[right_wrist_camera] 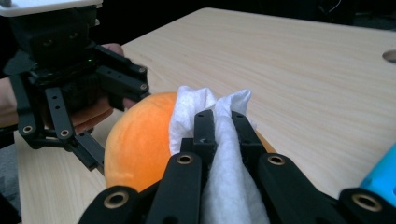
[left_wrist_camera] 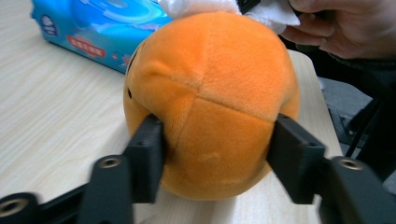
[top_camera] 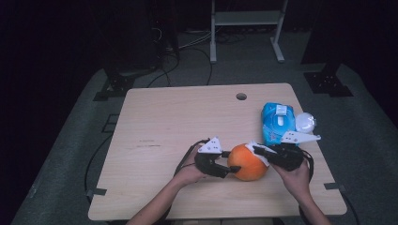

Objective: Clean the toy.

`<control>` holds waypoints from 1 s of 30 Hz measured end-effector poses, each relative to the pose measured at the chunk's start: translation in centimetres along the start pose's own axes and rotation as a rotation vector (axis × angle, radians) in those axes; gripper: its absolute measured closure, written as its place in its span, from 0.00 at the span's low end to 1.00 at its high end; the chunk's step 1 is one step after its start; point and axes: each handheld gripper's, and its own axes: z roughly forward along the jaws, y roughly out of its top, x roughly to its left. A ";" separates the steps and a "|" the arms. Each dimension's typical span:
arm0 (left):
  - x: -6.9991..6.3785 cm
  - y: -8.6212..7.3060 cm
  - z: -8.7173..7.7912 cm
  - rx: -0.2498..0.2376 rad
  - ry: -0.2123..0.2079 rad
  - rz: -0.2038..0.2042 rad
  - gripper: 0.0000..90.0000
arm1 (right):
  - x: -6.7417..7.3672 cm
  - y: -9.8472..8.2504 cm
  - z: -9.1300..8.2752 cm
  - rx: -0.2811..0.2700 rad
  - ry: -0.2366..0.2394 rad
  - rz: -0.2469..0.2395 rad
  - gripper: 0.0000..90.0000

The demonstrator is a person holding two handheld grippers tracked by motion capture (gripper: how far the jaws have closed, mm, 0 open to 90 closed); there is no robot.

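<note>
**Orange plush ball gripped from the left, wiped from the right**

A round orange plush ball (top_camera: 247,162) is seen resting on the pale wooden tabletop (top_camera: 164,122), near the front edge and right of centre, between the two tongs. The left tongs (top_camera: 226,170) are held low and roughly level by the left hand (top_camera: 187,172), whose forearm enters from the bottom edge and slants up to the right. The right tongs (top_camera: 257,150) are carried by the right hand (top_camera: 295,176), the wrist being bent so that the jaws point leftward onto the top of the ball.

In the left gripper view the left tongs (left_wrist_camera: 215,158) are shown partly closed around the ball (left_wrist_camera: 210,102), one black jaw pressed into the plush on each side, so that the fabric is dented at the contact. The ball's stitched seams are made out there, as is a blue plastic pack of wet wipes (left_wrist_camera: 102,28) lying on the tabletop behind it.

In the right gripper view the right tongs (right_wrist_camera: 223,126) are seen nearly shut on a crumpled white tissue (right_wrist_camera: 219,186), which is bunched between the jaws and laid against the upper side of the ball (right_wrist_camera: 140,140). The left tongs (right_wrist_camera: 122,88) are seen opposite, at the far side of the ball.

From the high view alone a small white round object (top_camera: 305,123) is made out just beside the wipes pack (top_camera: 278,124), at the right edge of the tabletop.
</note>
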 end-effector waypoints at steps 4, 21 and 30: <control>-0.6 2.2 -2.5 -0.030 0.048 0.012 0.52 | 0.3 1.5 -0.1 -0.035 0.006 -0.003 0.92; -0.6 1.4 -4.5 0.087 0.090 -0.017 0.49 | 0.4 1.0 3.7 -0.020 0.155 0.080 0.92; -0.9 1.9 -4.0 0.083 0.086 0.015 0.39 | 3.9 2.8 3.9 0.004 0.138 -0.107 0.92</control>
